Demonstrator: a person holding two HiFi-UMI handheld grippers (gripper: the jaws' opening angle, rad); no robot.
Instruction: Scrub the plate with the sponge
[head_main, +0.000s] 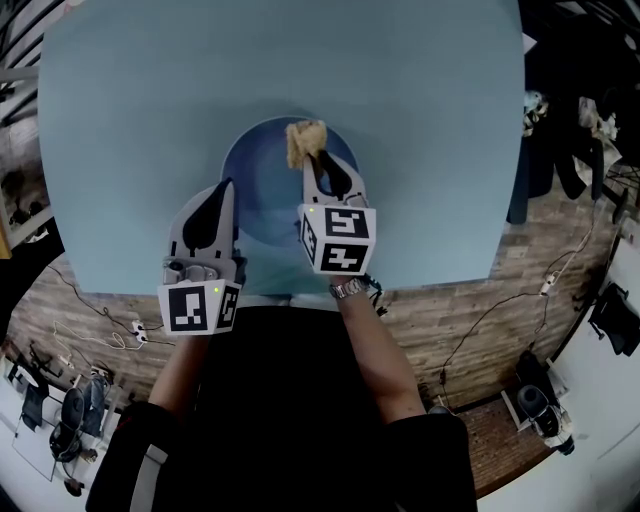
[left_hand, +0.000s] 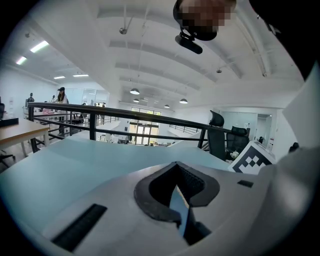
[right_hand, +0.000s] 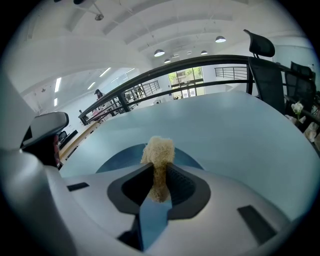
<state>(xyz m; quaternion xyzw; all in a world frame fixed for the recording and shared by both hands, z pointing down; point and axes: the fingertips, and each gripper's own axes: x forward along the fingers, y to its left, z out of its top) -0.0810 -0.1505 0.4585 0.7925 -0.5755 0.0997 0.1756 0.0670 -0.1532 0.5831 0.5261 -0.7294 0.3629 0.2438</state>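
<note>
Right gripper (right_hand: 159, 175) jaws pinch sponge (right_hand: 159, 149), tuft seemingly touching plate (right_hand: 119, 160).

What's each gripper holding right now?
Left gripper: closed on the plate rim.
Right gripper: closed on the sponge.

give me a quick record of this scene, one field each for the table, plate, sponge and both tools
table: light blue, holds the plate
plate: round, dark blue, on the table
sponge: tan, fibrous, over the plate's far part
right tool: shut on the sponge
left tool: shut on the plate's near-left rim
contact: cannot tell whether the sponge touches the plate
</note>
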